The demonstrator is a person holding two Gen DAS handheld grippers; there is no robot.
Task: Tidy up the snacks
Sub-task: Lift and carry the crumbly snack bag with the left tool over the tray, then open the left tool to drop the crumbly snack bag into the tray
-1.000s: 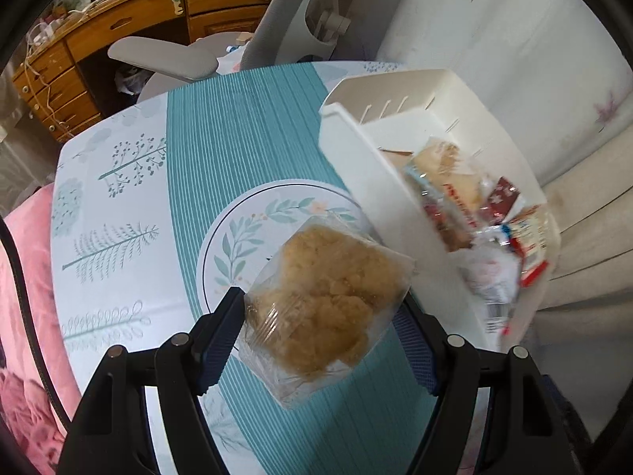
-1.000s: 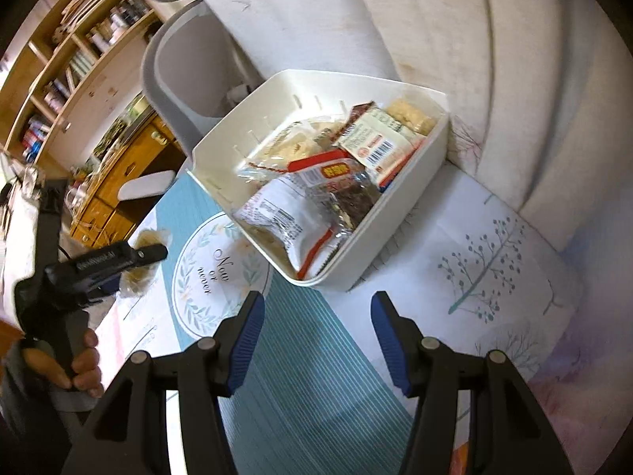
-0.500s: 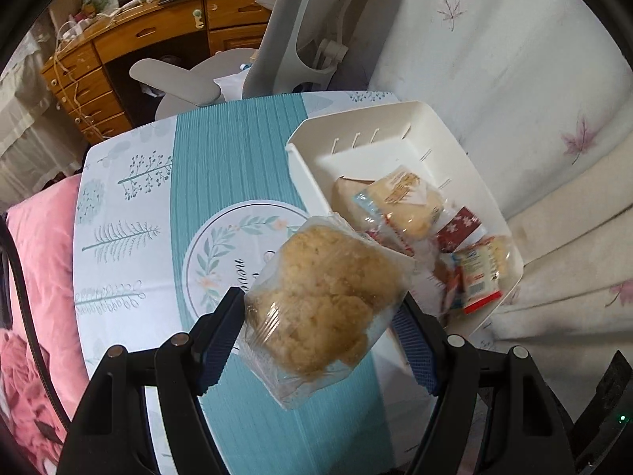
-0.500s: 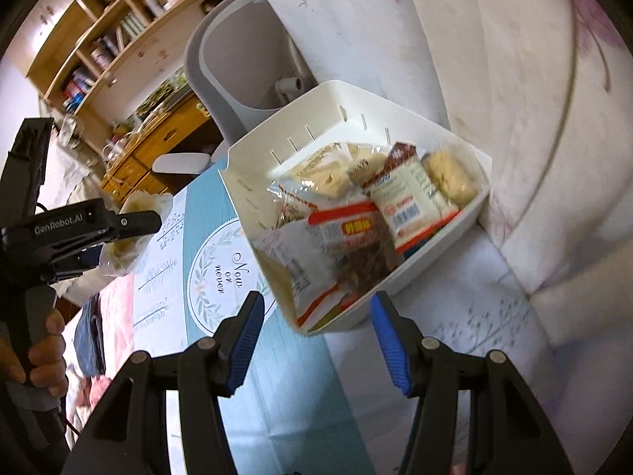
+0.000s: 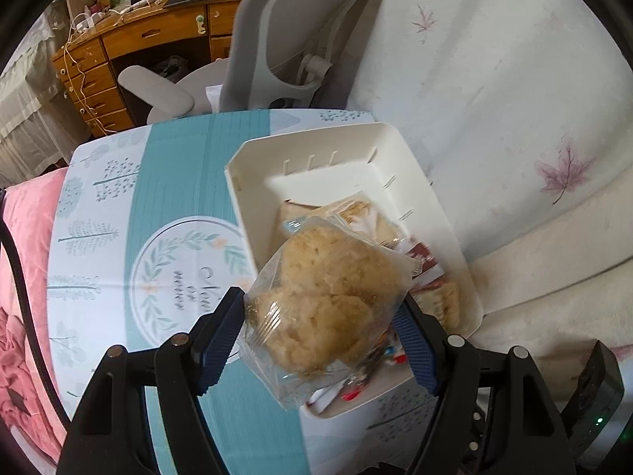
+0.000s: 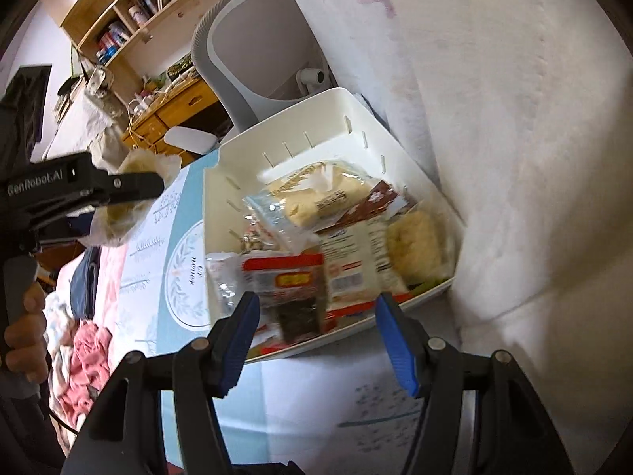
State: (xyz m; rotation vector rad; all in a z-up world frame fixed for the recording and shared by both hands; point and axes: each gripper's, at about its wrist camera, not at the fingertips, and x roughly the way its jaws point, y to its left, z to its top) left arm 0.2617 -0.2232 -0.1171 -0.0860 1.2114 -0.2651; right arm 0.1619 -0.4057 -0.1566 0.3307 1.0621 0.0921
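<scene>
My left gripper (image 5: 316,332) is shut on a clear bag of golden pastry (image 5: 328,304), held in the air over the near half of the white bin (image 5: 316,142). In the right wrist view the same left gripper (image 6: 130,186) shows at the left with the bag of pastry (image 6: 118,217) in it, a hand below on its handle. The white bin (image 6: 300,122) holds several snack packets, among them a red-labelled packet (image 6: 289,277). My right gripper (image 6: 316,328) hovers over the bin's near edge, its jaws opening with nothing gripped between them.
The bin stands on a teal and white tablecloth (image 5: 178,182) with a round leaf print. A grey office chair (image 5: 277,51) and a wooden desk (image 5: 130,43) lie beyond the table. A white flowered cloth (image 5: 494,99) rises to the right; pink bedding (image 5: 23,277) is on the left.
My left gripper has carried the pastry bag from above the round print to over the bin. My right gripper has moved in over the bin's near edge, rolled, and widened its jaws.
</scene>
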